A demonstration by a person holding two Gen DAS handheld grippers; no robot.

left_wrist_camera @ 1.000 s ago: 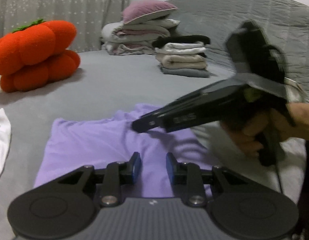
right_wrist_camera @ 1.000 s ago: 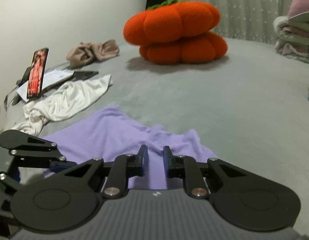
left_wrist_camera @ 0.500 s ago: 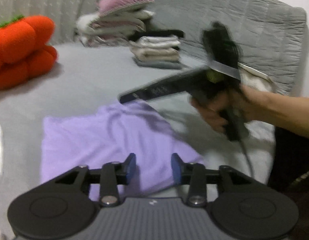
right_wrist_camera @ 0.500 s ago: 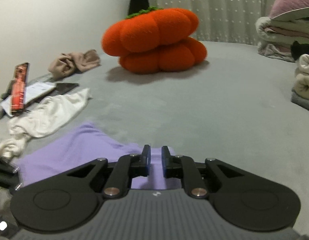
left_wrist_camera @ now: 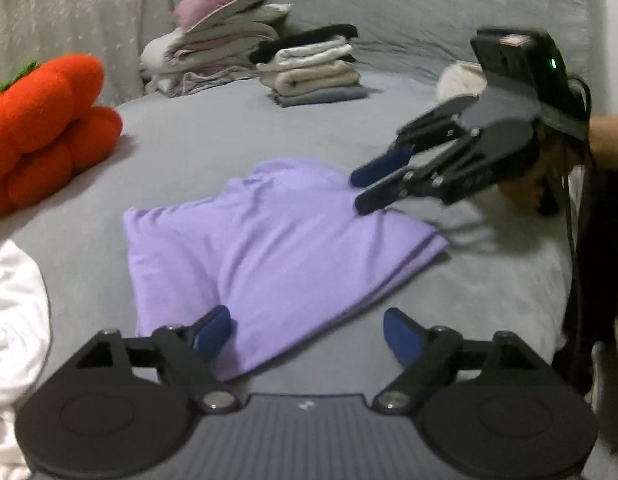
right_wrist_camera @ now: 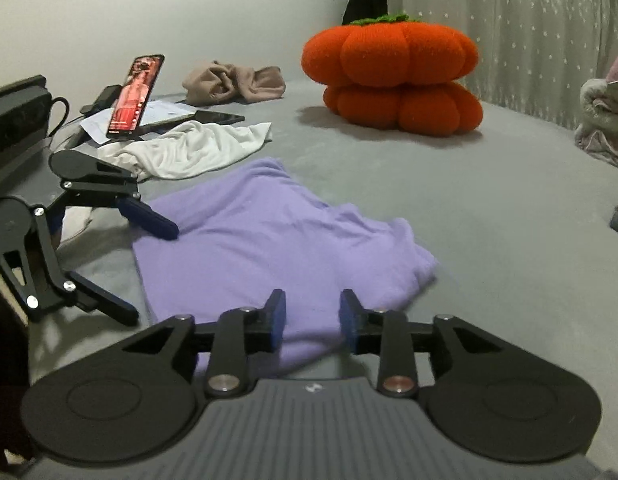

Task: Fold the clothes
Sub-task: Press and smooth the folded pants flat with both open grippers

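A folded lilac garment (left_wrist_camera: 277, 248) lies flat on the grey bed; it also shows in the right wrist view (right_wrist_camera: 269, 248). My left gripper (left_wrist_camera: 307, 334) is open wide and empty, just above the garment's near edge; the right wrist view shows it (right_wrist_camera: 149, 268) at the garment's left side. My right gripper (right_wrist_camera: 312, 320) is open a little and empty over the garment's near edge; the left wrist view shows it (left_wrist_camera: 361, 186) hovering above the garment's far right corner.
An orange pumpkin cushion (right_wrist_camera: 393, 80) sits at the back. A white garment (right_wrist_camera: 189, 152), a phone (right_wrist_camera: 135, 94), papers and a beige cloth (right_wrist_camera: 233, 86) lie at the left. Stacks of folded clothes (left_wrist_camera: 313, 72) and bedding (left_wrist_camera: 213, 48) stand at the far side.
Both grippers have opened, the left one wide. The lilac garment now lies flat and released. The right gripper has swung away from the middle of the garment.
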